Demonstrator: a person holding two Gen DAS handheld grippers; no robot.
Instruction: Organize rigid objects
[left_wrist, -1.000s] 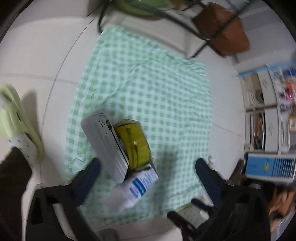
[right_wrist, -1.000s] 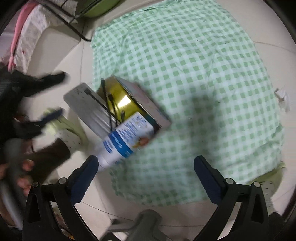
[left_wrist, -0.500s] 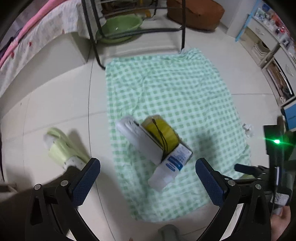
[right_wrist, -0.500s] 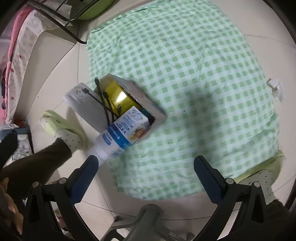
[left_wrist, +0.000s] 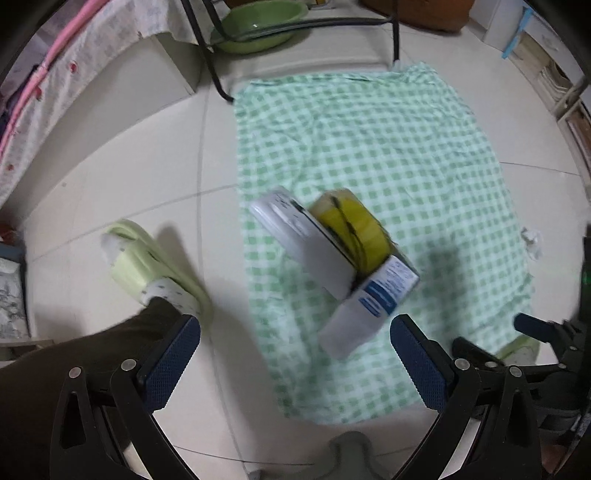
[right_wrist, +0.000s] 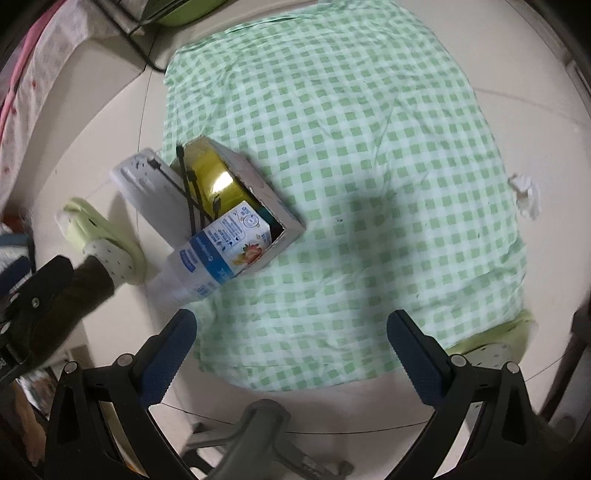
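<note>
Pale floor tiles carry a green checked cloth, seen from the left wrist view. Left claw: released, blue pads spread wide, nothing between them, held above the floor. Ahead of the claw, slightly toward its right finger, an open cardboard box lies on the cloth's near-left part. It holds a yellow tape roll and a blue-and-white bottle whose end projects toward the claw. A white flat object leans against the box's left side. A green slipper sits on the tiles ahead of the left finger. A green basin lies far ahead, under a black frame.

Right wrist view: right claw is released as well, fingers wide apart and holding nothing. The box lies ahead and toward the left finger, at the cloth's left edge. The bottle angles out of it toward the left finger, its end past the cloth edge over the tiles. The tape roll sits deeper inside. The white flat object touches the box's far-left side. A crumpled white scrap lies off the cloth, ahead and right.
</note>
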